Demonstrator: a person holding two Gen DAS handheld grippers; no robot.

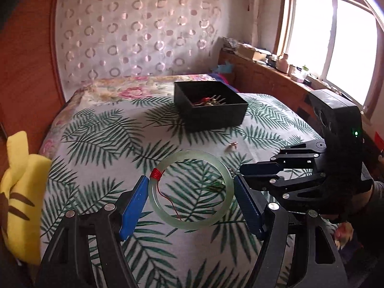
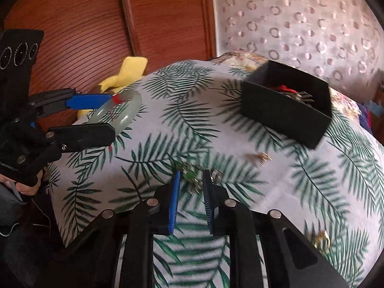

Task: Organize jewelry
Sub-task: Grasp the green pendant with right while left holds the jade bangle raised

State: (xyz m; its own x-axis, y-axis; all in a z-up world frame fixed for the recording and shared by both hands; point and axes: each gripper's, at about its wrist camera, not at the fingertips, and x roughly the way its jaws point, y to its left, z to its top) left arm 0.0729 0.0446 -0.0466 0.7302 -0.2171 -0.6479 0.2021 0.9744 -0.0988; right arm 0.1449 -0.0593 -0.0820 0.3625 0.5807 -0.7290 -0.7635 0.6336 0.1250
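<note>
A pale green jade bangle with a red thread wrap sits between the blue pads of my left gripper, which is shut on it; it also shows in the right wrist view, held just above the cloth. My right gripper hovers low over a green-stone piece on the leaf-print cloth, jaws narrowly apart around it; I cannot tell if they grip it. A black box holding several jewelry pieces stands farther back, also in the right wrist view.
A small gold piece lies in front of the box, also seen in the right wrist view. Another gold piece lies at the right. A yellow plush toy lies at the bed's left edge. A cluttered windowsill runs along the right.
</note>
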